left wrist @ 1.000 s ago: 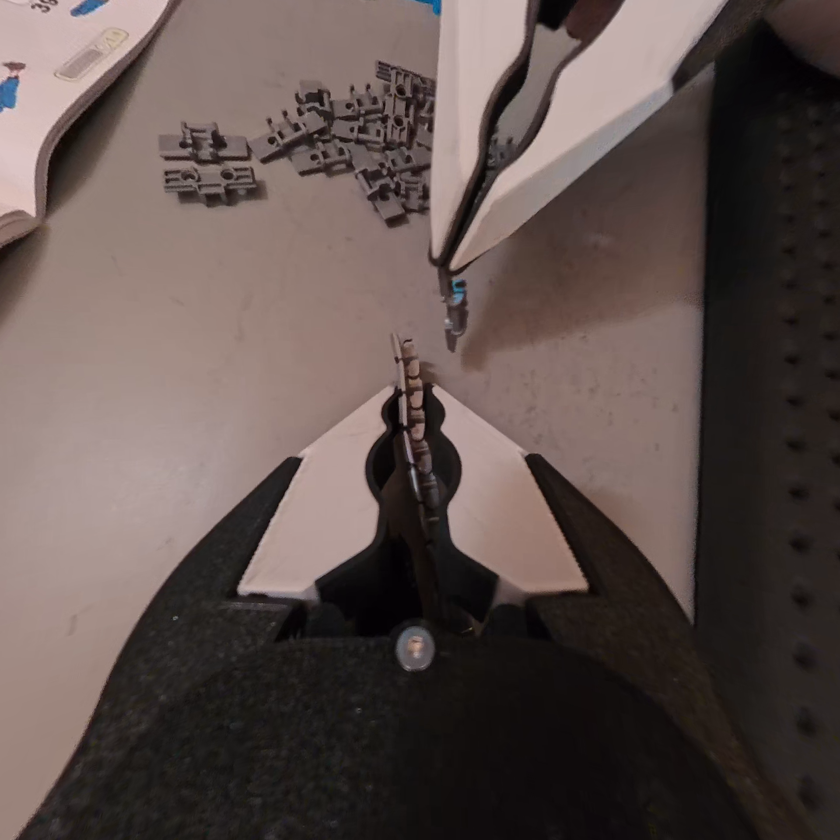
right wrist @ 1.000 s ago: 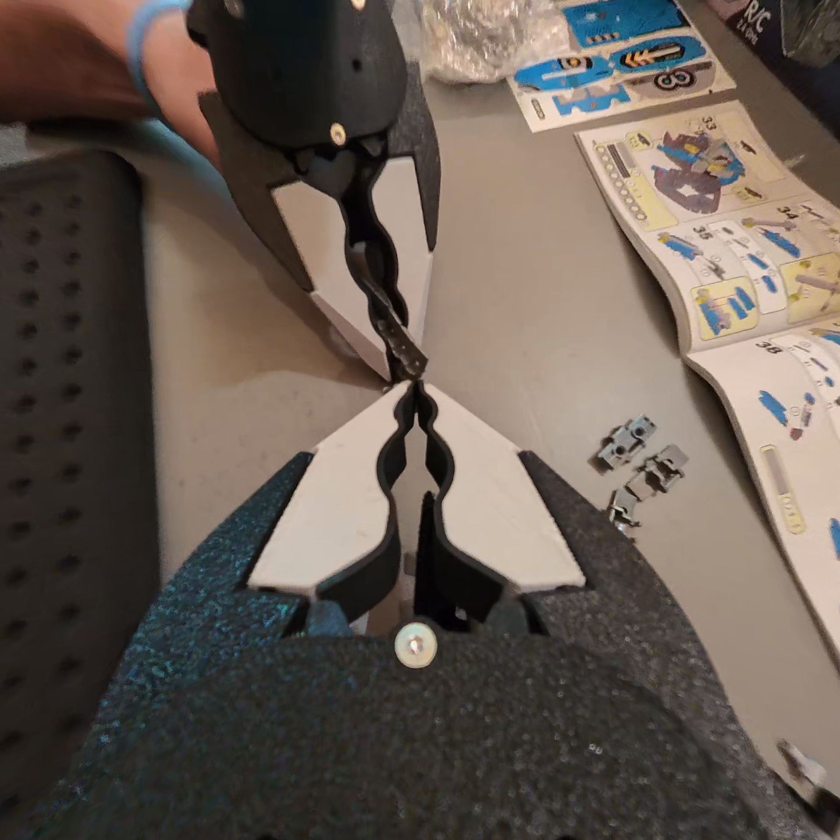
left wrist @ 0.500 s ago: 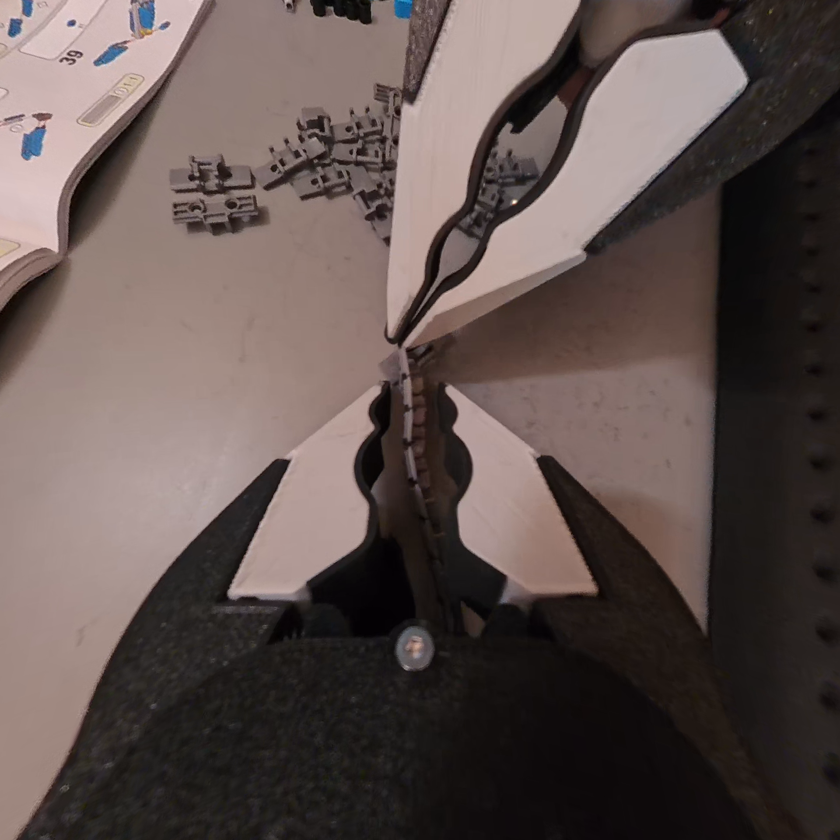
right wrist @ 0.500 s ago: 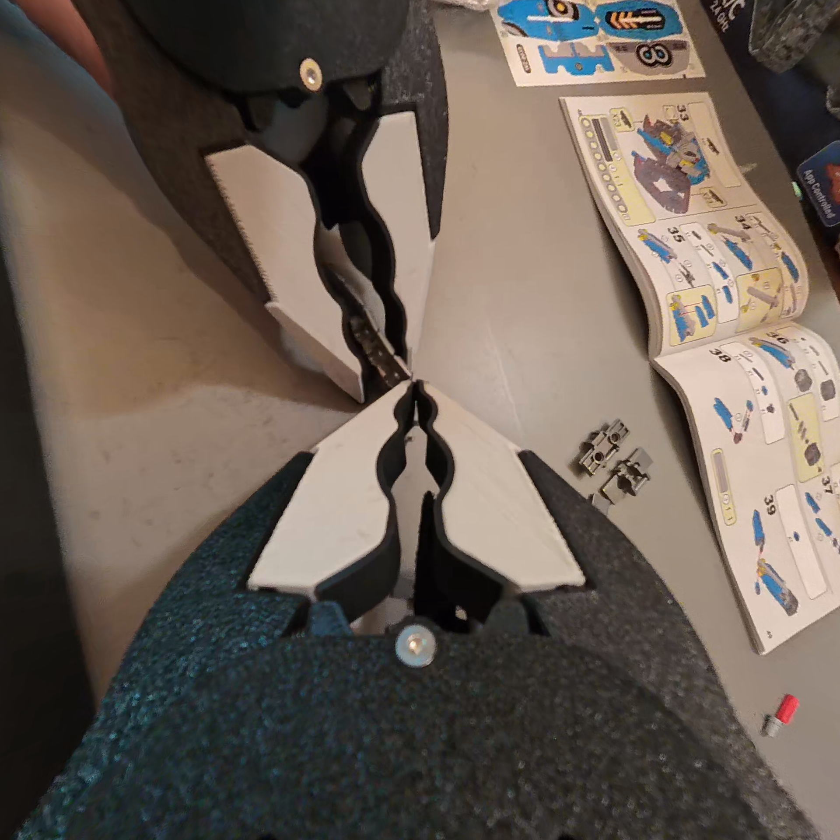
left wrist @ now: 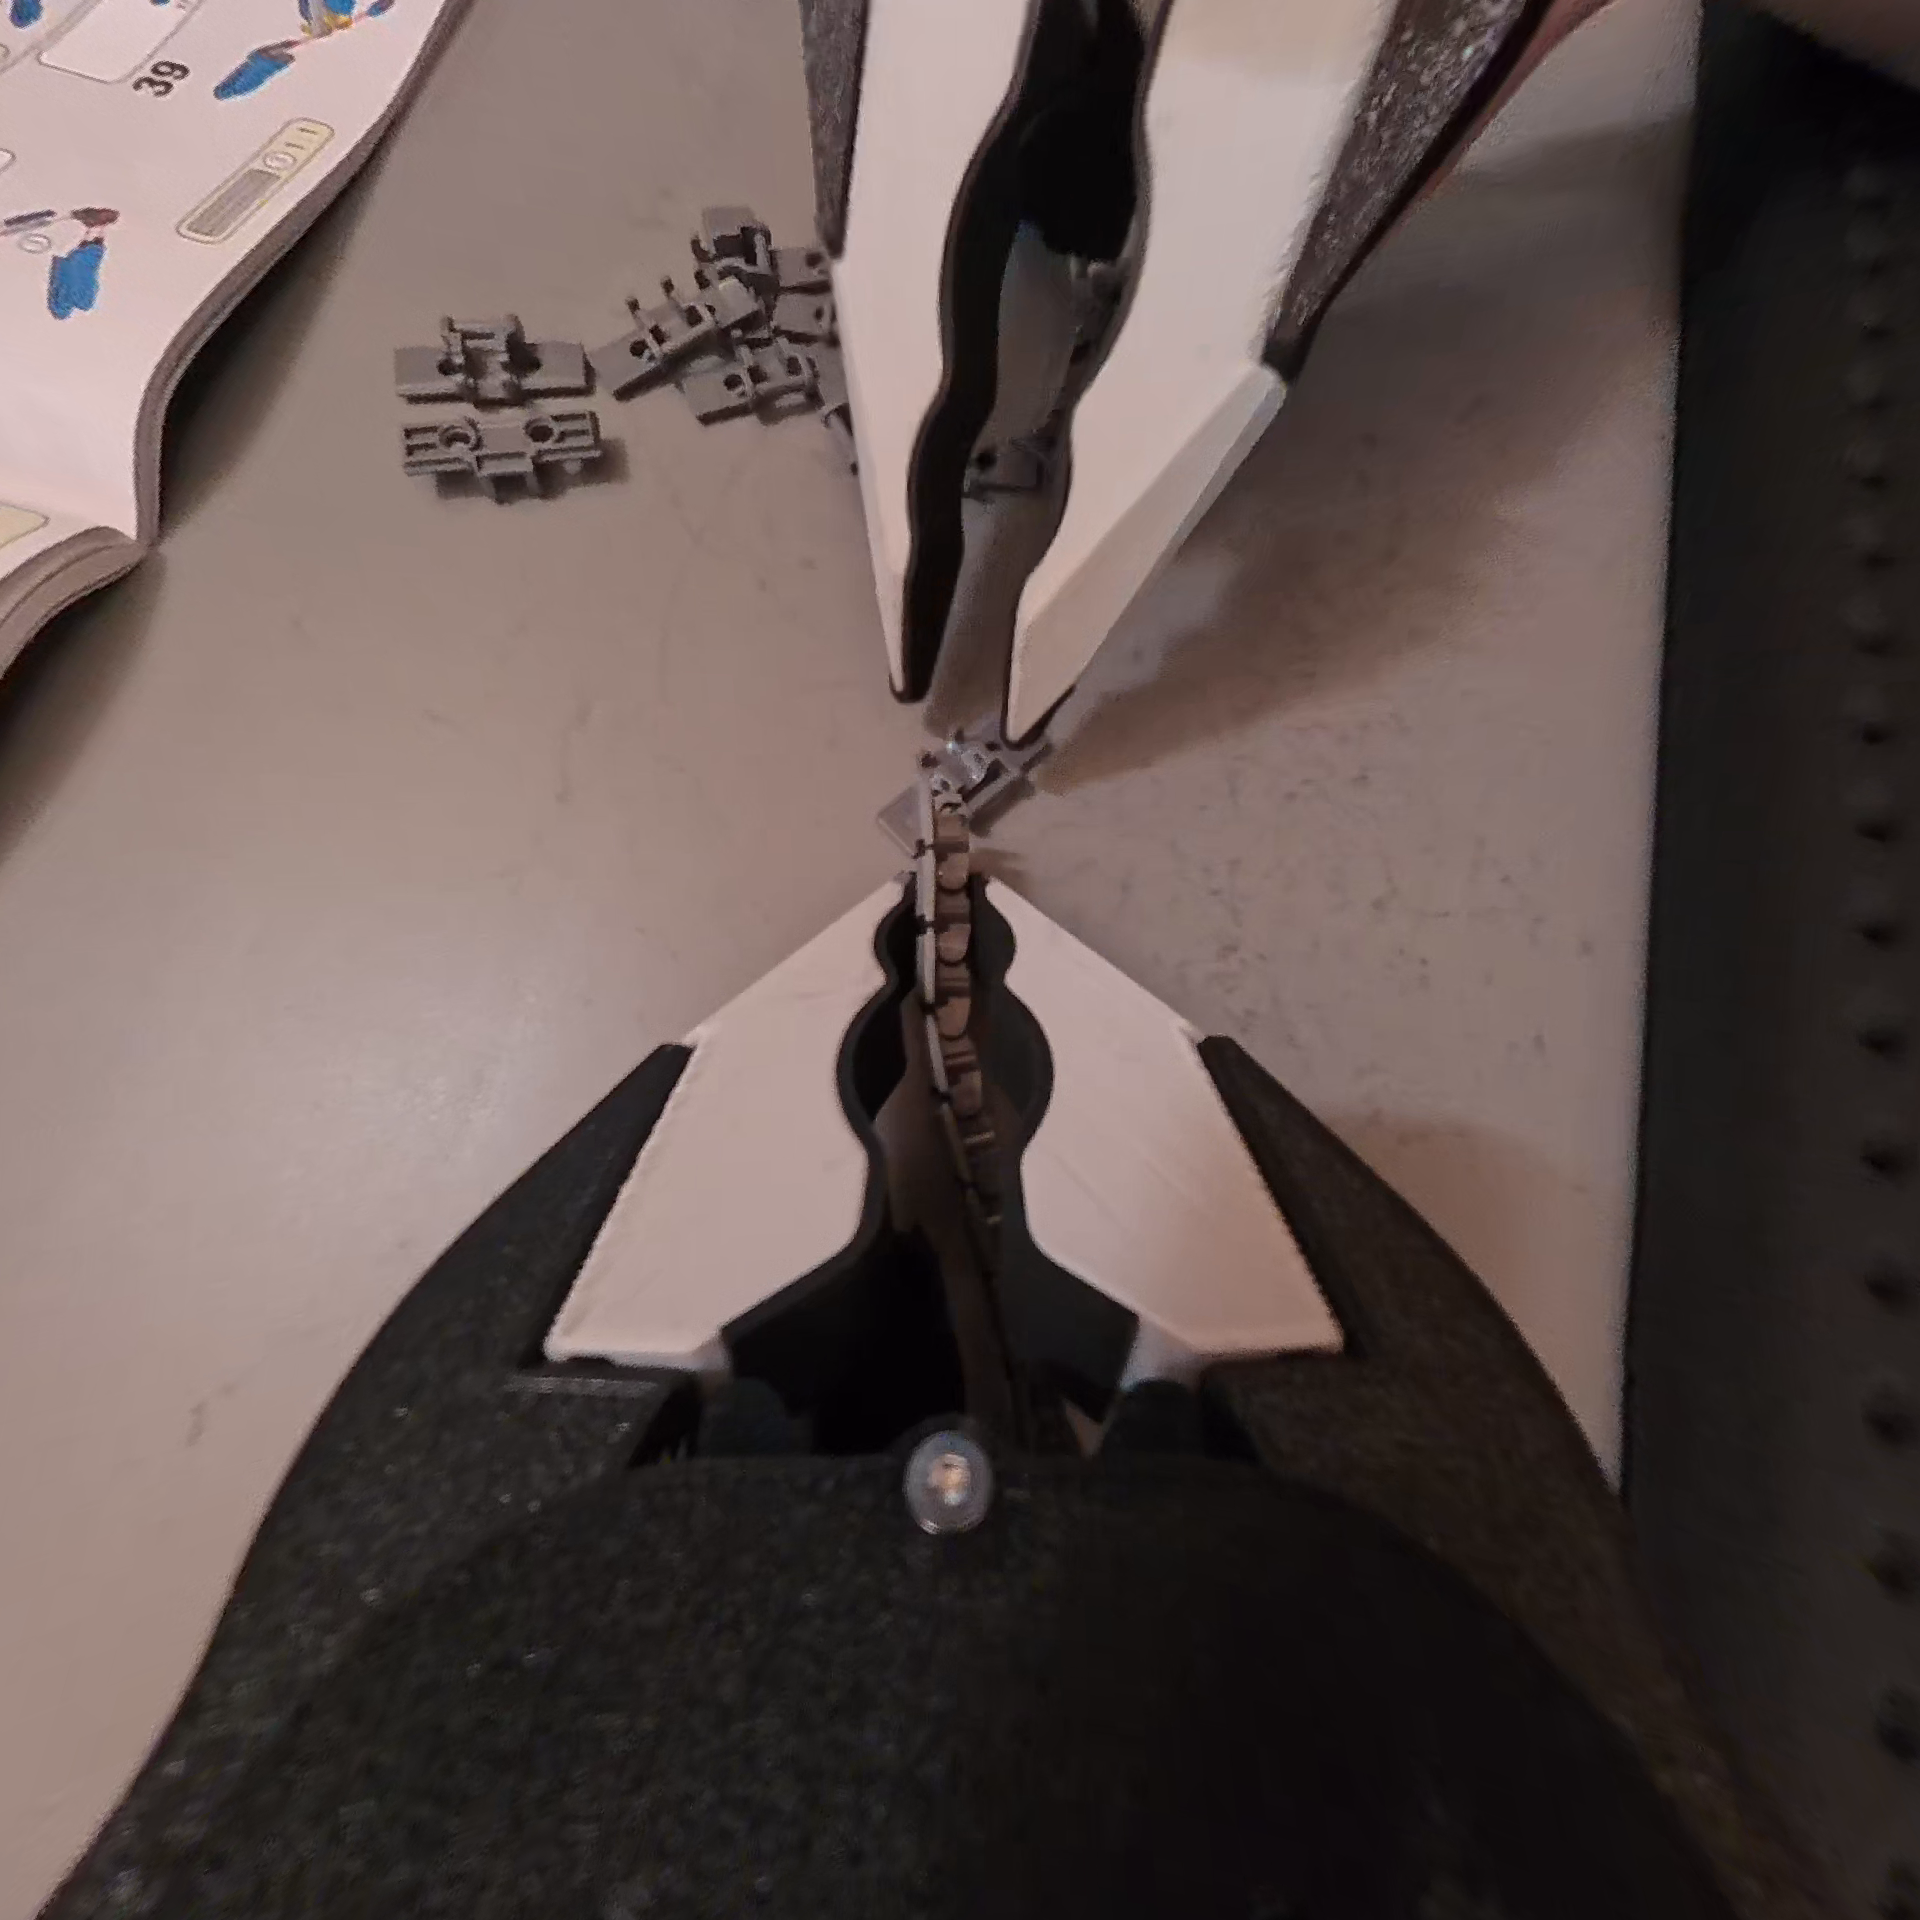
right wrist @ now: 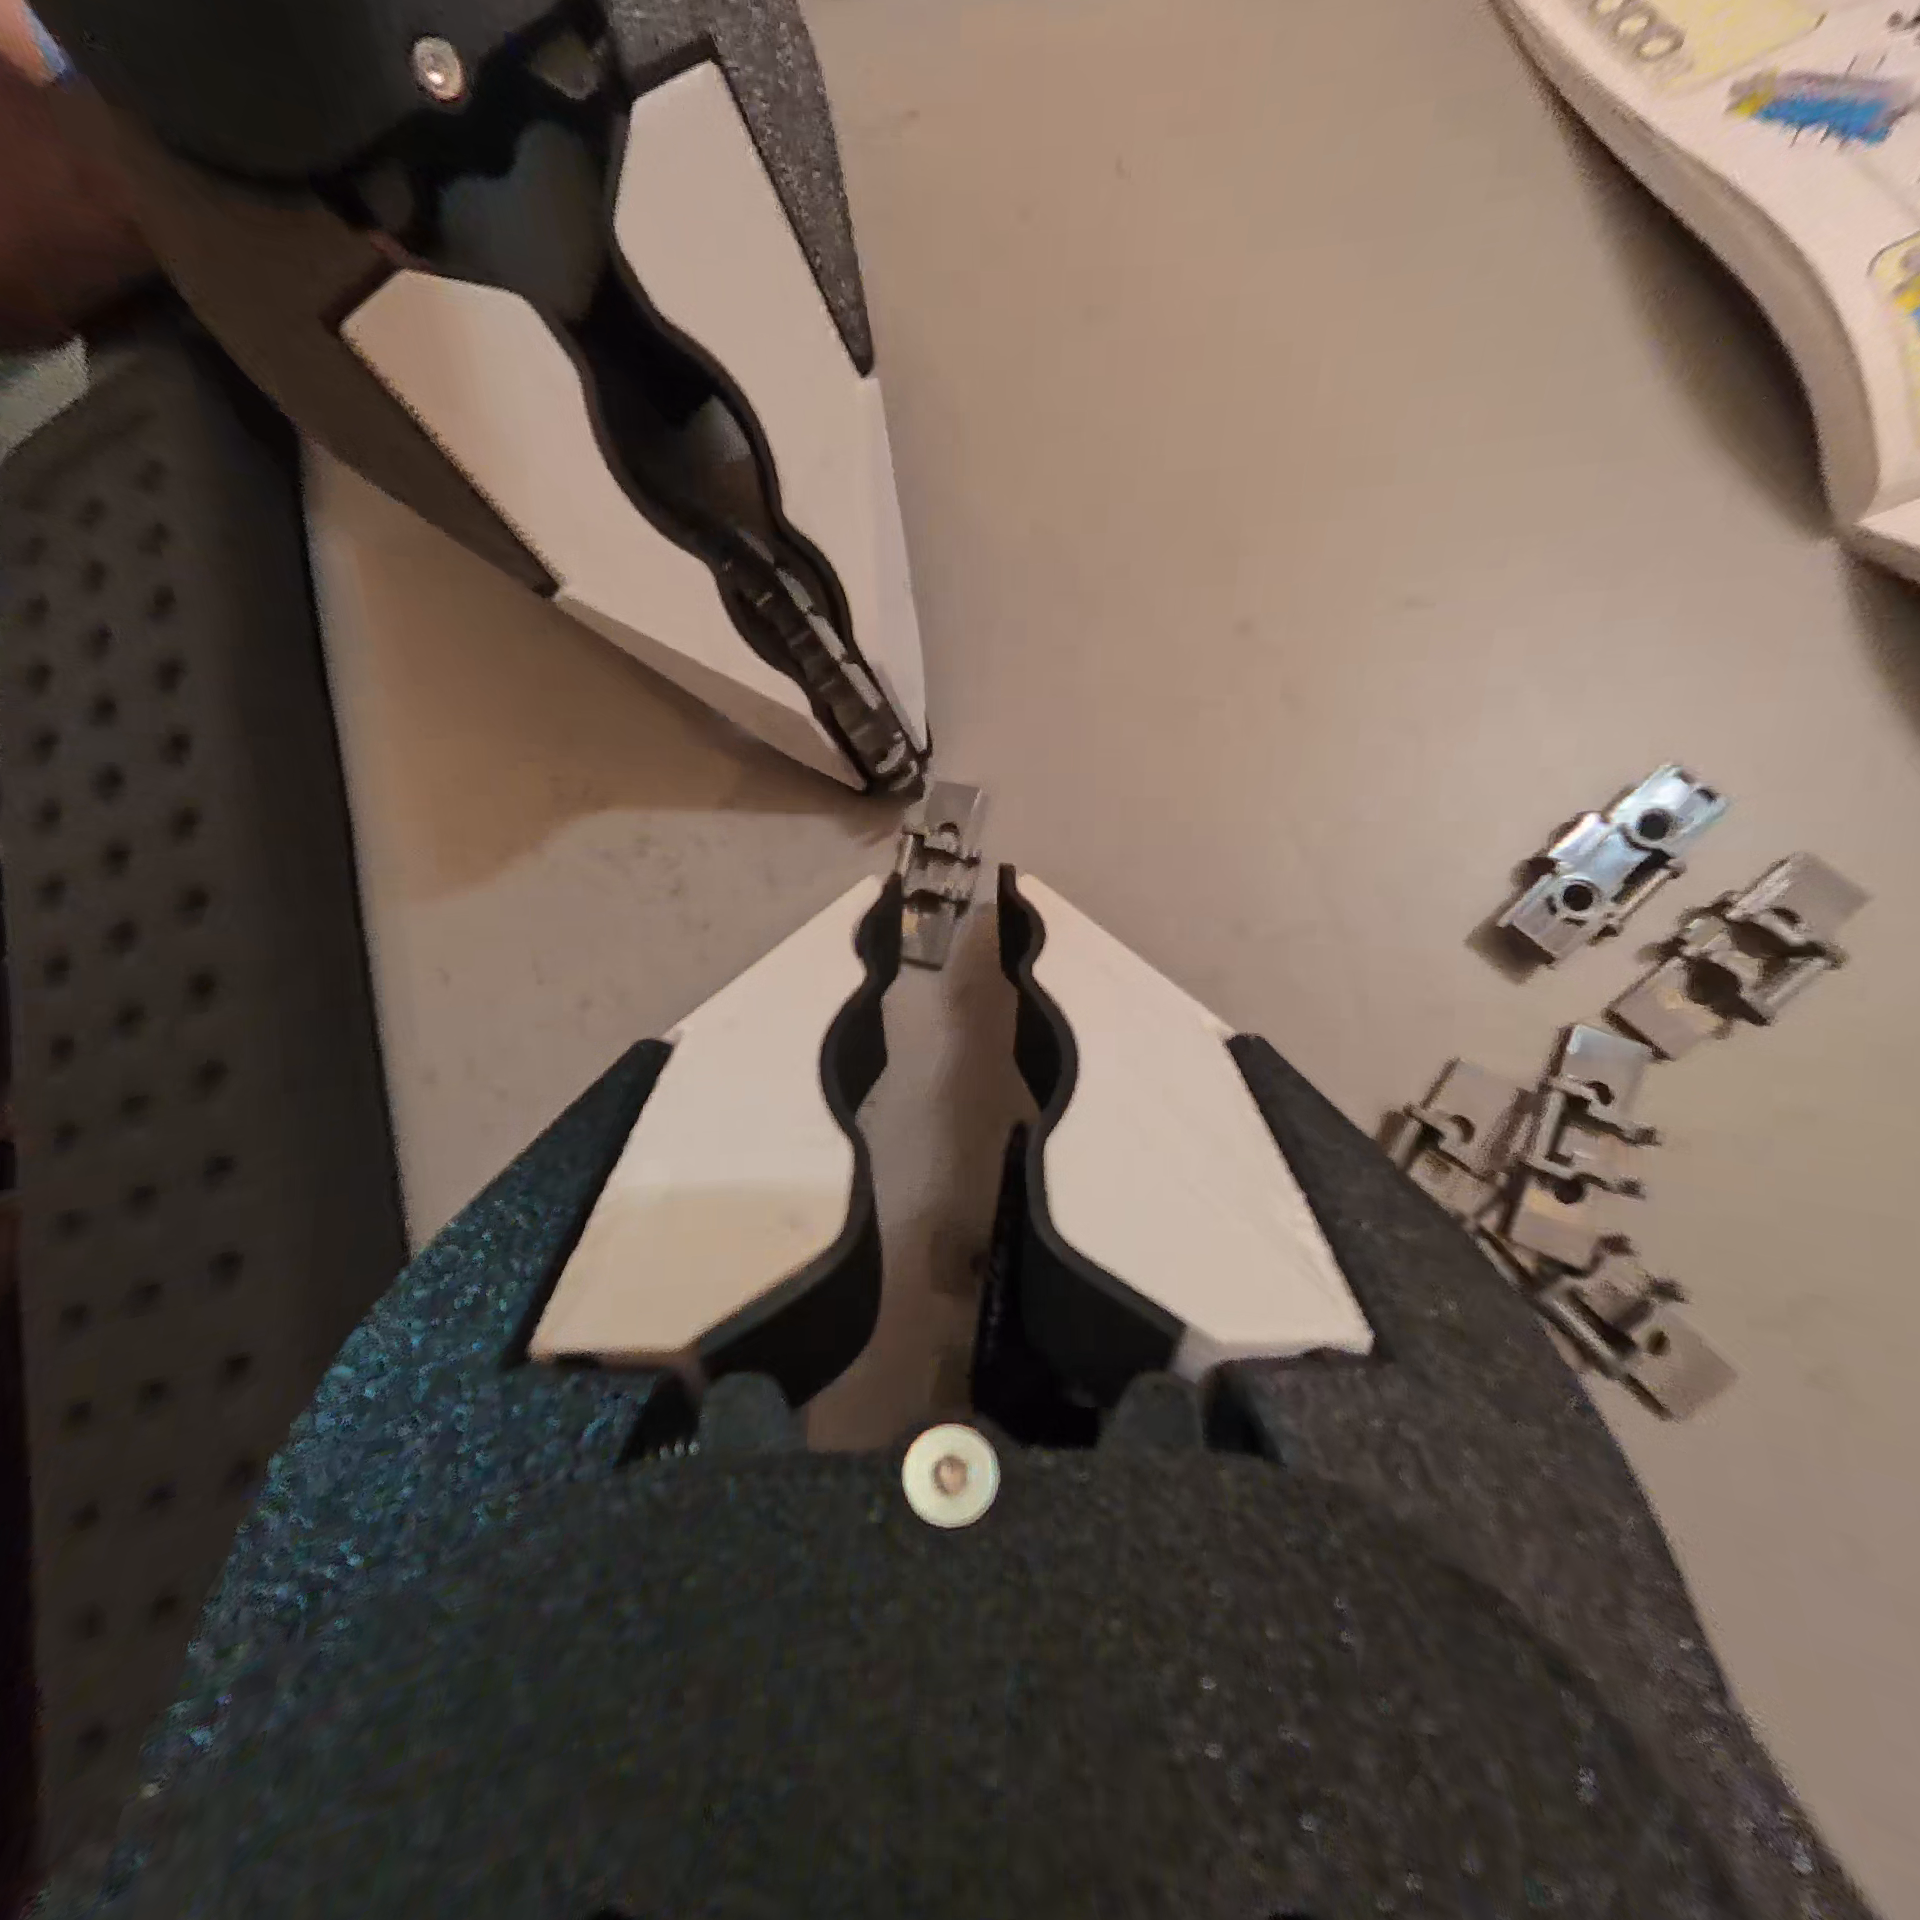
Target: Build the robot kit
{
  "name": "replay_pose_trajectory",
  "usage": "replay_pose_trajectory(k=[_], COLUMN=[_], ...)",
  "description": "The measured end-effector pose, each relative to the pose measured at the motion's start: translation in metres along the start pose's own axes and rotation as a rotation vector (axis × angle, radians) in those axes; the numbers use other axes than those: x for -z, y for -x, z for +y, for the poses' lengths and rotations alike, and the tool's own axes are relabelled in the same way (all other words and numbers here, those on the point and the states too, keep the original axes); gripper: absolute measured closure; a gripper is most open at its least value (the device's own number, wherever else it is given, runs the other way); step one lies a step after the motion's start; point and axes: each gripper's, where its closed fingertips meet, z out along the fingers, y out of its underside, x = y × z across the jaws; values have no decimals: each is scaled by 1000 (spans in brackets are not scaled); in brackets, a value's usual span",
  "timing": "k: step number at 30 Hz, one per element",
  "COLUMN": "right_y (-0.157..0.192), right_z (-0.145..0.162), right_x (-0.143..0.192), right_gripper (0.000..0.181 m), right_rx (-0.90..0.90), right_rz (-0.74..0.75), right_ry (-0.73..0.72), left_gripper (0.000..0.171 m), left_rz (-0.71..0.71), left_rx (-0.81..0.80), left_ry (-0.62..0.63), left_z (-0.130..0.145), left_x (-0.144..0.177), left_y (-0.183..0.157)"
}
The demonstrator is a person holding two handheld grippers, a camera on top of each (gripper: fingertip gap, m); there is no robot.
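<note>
Between the two sets of tips, nose to nose over the grey table: left gripper clamped on a chain of grey track links, end link poking out ahead. Right gripper parted, one single grey link sitting at its tips, touching the chain's end. Loose grey links scattered just right of the right gripper; open instruction booklet off ahead-left of the left one.
</note>
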Motion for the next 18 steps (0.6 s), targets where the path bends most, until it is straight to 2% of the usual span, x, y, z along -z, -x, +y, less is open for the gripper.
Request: replay_pose_trajectory(k=[1,4,9,14,16,18], right_y=[2,1,-5,-4,-12,-11], right_z=[0,2,3,4,1,-12], right_x=[-3,-11,-12,-12,-8,1], right_gripper=[163,161,169,171,171,172], right_rx=[-19,-35,123,183,149,58], right_rz=[-31,-47,94,139,175,128], right_ry=[3,22,66,92,73,-22], left_gripper=[164,164,164,164,164,164], left_rz=[2,0,1,5,7,25], left_rx=[2,-3,-3,5,26,75], left_ry=[-1,0,4,9,6,-14], left_z=[0,0,1,2,2,1], left_x=[0,0,0,0,1,3], left_y=[0,0,0,0,3,5])
